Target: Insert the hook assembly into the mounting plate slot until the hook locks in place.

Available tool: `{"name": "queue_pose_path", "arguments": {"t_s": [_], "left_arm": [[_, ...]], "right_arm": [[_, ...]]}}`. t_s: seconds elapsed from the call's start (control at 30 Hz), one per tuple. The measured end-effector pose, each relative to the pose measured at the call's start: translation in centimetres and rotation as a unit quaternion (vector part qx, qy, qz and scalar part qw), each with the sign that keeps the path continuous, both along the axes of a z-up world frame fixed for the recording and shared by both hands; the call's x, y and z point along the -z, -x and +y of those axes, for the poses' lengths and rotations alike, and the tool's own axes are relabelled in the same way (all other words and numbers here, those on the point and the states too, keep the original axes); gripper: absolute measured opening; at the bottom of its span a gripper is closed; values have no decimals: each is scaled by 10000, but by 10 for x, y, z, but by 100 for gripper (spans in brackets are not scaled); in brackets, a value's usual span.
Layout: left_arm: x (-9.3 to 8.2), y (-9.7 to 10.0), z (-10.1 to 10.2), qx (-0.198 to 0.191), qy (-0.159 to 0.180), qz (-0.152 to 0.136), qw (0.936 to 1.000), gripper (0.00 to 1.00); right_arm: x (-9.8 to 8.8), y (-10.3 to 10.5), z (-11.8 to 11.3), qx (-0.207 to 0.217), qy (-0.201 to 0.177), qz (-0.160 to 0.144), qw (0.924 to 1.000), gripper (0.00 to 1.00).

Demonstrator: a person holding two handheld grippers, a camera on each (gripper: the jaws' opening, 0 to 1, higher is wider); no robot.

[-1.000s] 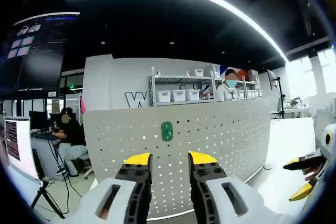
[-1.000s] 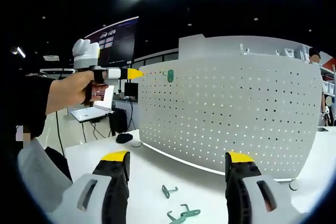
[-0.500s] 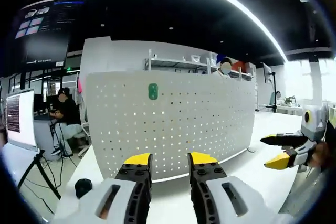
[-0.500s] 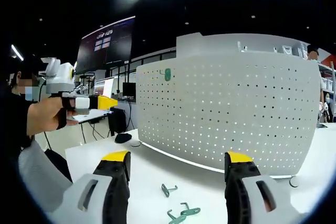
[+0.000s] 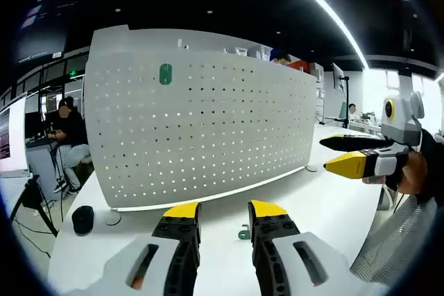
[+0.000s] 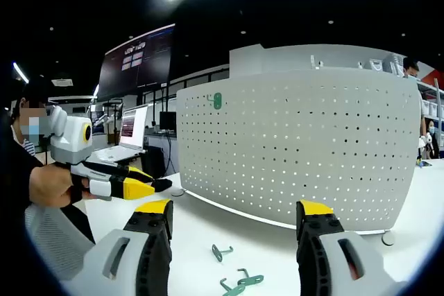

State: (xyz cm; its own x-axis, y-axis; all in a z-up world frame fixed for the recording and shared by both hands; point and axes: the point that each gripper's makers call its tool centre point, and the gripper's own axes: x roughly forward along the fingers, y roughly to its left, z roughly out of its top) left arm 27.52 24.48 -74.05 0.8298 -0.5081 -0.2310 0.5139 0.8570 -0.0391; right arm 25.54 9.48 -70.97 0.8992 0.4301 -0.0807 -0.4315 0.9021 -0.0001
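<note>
1. Pegboard first: a white perforated metal mounting plate (image 6: 298, 150) stands upright on the white tabletop (image 6: 194, 230), its long axis running across the table and its face curved by the lens.
2. One small green hook plate (image 5: 165, 74) sits high on the board near its upper left corner, its long axis vertical; it also shows in the right gripper view (image 6: 217, 100).
3. Loose green wire hooks (image 6: 237, 282) lie flat on the tabletop in front of the board, between the right gripper's jaws in its own view; a single one (image 6: 220, 251) lies just beside them, closer to the board. Which way their bent ends point is too small to tell.
4. In the left gripper view a small green hook piece (image 5: 243, 232) lies on the table between the yellow-tipped jaws.
5. Left gripper (image 5: 224, 210): jaws a narrow gap apart, nothing between them, held above the table.
6. Right gripper (image 6: 236, 207): jaws spread wide, holding nothing, low over the tabletop.
7. A small black round object (image 5: 82, 219) rests on the table near the board's left end.
8. A seated person (image 5: 70, 136) is in the background to the left of the board.
</note>
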Motion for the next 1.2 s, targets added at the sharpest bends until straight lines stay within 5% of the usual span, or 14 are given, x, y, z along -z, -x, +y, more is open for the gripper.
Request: {"name": "queue_pose_path", "arguments": {"t_s": [0.17, 0.53, 1.2], "left_arm": [[20, -6, -15, 141, 47, 319, 9994, 29], [73, -20, -53, 604, -604, 756, 9935, 29], [138, -42, -81, 795, -1065, 1374, 9816, 39]], "right_arm": [[-1, -1, -1, 21, -37, -13, 10000, 72], [-2, -2, -6, 79, -74, 4, 9999, 71], [4, -5, -9, 132, -88, 126, 9998, 71]]}}
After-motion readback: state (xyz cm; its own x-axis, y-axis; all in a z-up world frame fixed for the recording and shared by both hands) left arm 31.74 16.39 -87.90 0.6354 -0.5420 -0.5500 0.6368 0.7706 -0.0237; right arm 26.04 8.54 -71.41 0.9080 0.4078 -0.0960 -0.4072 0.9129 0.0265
